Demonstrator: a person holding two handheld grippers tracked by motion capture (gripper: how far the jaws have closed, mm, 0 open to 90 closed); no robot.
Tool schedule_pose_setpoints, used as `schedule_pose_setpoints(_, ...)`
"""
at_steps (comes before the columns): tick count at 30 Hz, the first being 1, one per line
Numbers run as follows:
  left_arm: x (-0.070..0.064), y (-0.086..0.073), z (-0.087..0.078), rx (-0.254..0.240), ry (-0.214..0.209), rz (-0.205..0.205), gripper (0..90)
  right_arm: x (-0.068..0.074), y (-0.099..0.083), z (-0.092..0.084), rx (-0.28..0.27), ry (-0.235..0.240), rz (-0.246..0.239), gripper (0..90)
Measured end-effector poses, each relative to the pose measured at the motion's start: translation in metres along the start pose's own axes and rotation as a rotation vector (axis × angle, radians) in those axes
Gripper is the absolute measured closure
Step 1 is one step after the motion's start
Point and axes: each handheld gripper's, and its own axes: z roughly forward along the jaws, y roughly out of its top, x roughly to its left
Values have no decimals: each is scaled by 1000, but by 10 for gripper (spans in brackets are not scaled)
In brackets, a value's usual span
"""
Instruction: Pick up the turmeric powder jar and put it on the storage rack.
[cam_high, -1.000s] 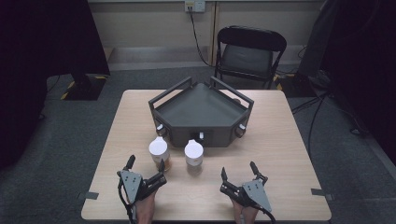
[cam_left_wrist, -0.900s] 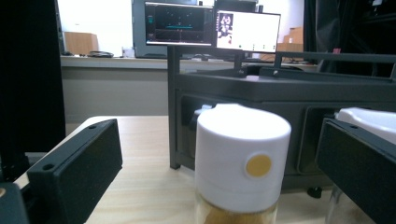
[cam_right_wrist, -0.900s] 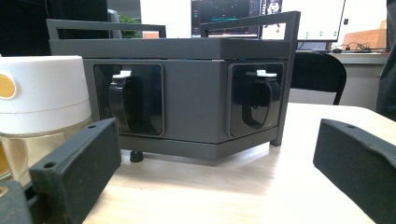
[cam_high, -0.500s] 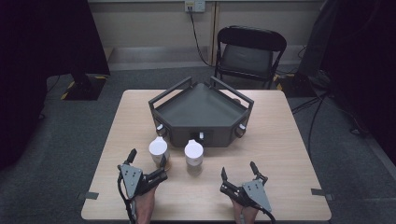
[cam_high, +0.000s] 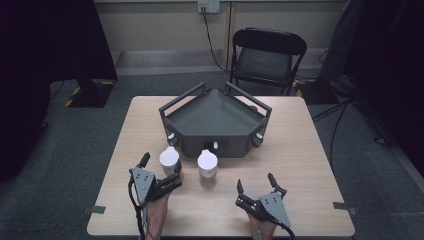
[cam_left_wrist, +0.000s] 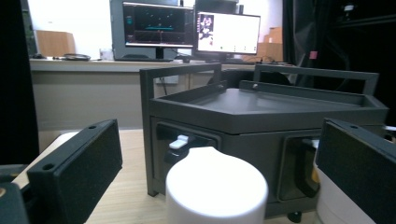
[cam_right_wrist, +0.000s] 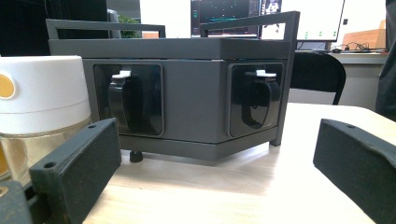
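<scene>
Two white-lidded jars stand in front of a dark grey angular rack (cam_high: 215, 122). My left gripper (cam_high: 160, 171) is open, with a jaw on either side of the left jar (cam_high: 169, 160); its white lid (cam_left_wrist: 215, 186) sits low between the jaws in the left gripper view. I cannot tell if the jaws touch it. The right jar (cam_high: 207, 163) stands just beside it, its glass body (cam_right_wrist: 42, 140) under a white lid in the right gripper view. My right gripper (cam_high: 255, 182) is open near the table's front edge, with nothing between its jaws, facing the rack's front (cam_right_wrist: 187, 93).
The rack has raised rails and recessed front panels with handles (cam_right_wrist: 254, 95). The wooden table (cam_high: 310, 150) has bare room at both sides of the rack. A black folding chair (cam_high: 267, 57) stands beyond the far edge. Monitors (cam_left_wrist: 191, 30) are on a bench behind.
My left gripper has edged forward so its jaws now sit on either side of the left jar. The right gripper and both jars have stayed put.
</scene>
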Motion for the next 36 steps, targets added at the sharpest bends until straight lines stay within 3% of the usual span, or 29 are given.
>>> schedule_pose_setpoints(8,2,1,12,42,-11,9,18,0,0,0,0,0,0,0)
schedule_pose_setpoints(19,-4,-7,17,72,6,21,52,0,0,0,0,1,0,0)
schedule_pose_setpoints(23,-1,-12,17,92,3,4,101,0,0,0,0,1,0,0)
schedule_pose_setpoints(26,-3,-15,18,101,5,24,150,0,0,0,0,1,0,0)
schedule_pose_setpoints(36,-5,-20,19,114,12,17,251,0,0,0,0,2,0,0)
